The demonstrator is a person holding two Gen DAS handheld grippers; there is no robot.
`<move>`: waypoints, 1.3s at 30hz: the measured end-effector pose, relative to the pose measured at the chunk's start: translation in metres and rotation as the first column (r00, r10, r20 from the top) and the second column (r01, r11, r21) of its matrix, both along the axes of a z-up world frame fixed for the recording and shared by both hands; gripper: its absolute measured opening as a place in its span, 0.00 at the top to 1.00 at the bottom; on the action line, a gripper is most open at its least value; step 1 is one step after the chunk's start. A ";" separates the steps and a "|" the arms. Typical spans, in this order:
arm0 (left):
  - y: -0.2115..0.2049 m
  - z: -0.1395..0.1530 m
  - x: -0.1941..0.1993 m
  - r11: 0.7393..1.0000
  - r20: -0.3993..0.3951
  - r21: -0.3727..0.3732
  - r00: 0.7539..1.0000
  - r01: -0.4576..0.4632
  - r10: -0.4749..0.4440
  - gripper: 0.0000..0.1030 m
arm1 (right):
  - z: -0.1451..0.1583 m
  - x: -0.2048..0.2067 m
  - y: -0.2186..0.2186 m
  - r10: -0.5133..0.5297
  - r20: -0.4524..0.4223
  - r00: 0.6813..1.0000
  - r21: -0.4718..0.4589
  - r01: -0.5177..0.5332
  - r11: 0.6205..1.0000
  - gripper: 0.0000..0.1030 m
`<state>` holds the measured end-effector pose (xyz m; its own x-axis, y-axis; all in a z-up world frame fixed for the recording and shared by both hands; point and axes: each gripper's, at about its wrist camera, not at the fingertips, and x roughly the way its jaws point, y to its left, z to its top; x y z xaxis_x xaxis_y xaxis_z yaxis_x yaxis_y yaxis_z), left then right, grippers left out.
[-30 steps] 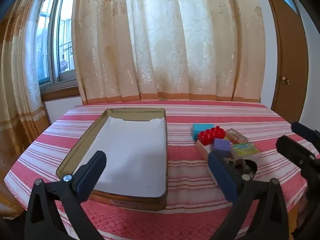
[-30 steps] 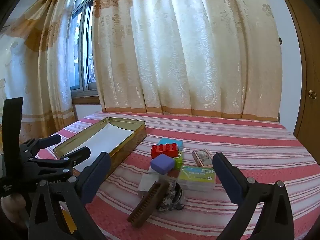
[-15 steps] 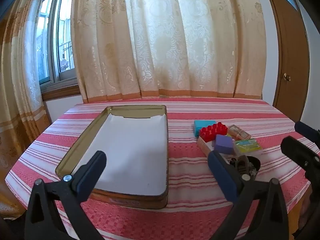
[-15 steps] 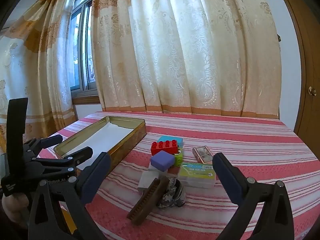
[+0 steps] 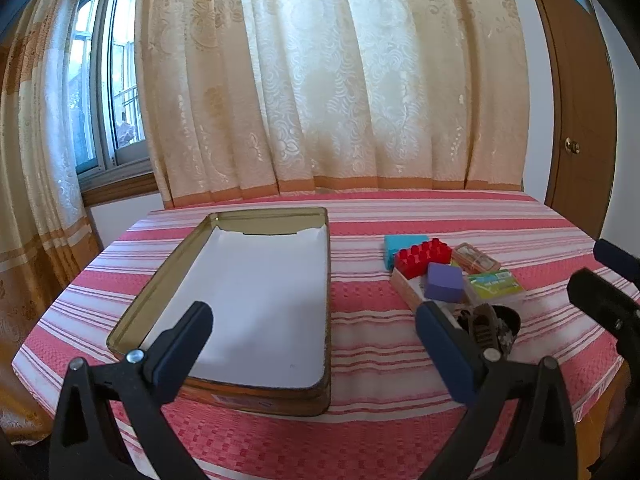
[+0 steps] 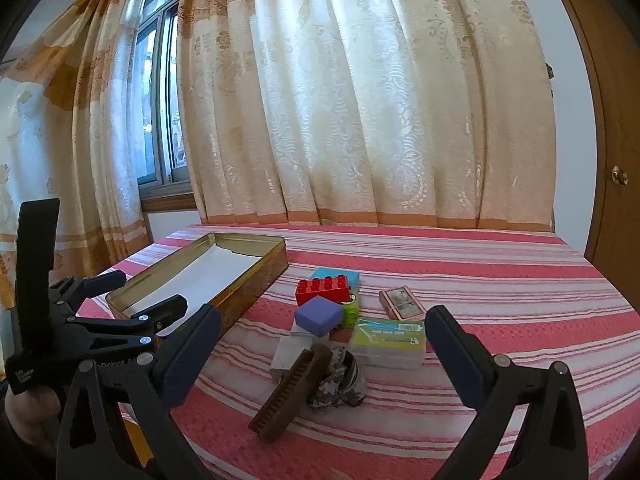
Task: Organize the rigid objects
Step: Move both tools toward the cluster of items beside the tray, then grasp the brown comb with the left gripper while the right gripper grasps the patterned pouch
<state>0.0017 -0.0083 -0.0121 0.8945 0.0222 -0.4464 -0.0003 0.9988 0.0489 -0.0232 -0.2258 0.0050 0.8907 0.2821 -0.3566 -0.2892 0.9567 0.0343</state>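
Striped red tablecloth (image 5: 360, 344) is carrying an open tin tray (image 5: 328, 280) on the left, waiting as the likely drop spot. Right of it, the toy pile (image 6: 340, 320) is sitting clustered. Left gripper (image 5: 312, 332) and right gripper (image 6: 324, 340) are hanging spread wide, holding nothing.

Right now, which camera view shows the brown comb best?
The right wrist view shows it best: the brown comb lies in the foreground with its teeth and whole length visible, leaning against a dark patterned object. In the left wrist view, only a short part of it shows behind the left gripper.
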 end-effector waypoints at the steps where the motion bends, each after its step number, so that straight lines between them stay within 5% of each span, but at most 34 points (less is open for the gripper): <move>1: -0.001 0.000 0.000 1.000 -0.001 0.002 1.000 0.001 -0.001 0.00 | 0.000 0.000 -0.001 -0.002 0.000 1.000 0.002 0.002 1.000 0.01; 22: -0.019 -0.006 0.003 1.000 -0.011 -0.001 1.000 0.027 -0.027 0.00 | -0.006 0.001 -0.009 -0.021 -0.009 1.000 0.012 0.021 1.000 0.01; 39: -0.087 -0.038 0.010 0.971 -0.116 -0.029 0.964 0.238 -0.240 0.00 | -0.041 0.008 -0.066 -0.157 -0.092 0.983 0.042 0.162 0.986 0.01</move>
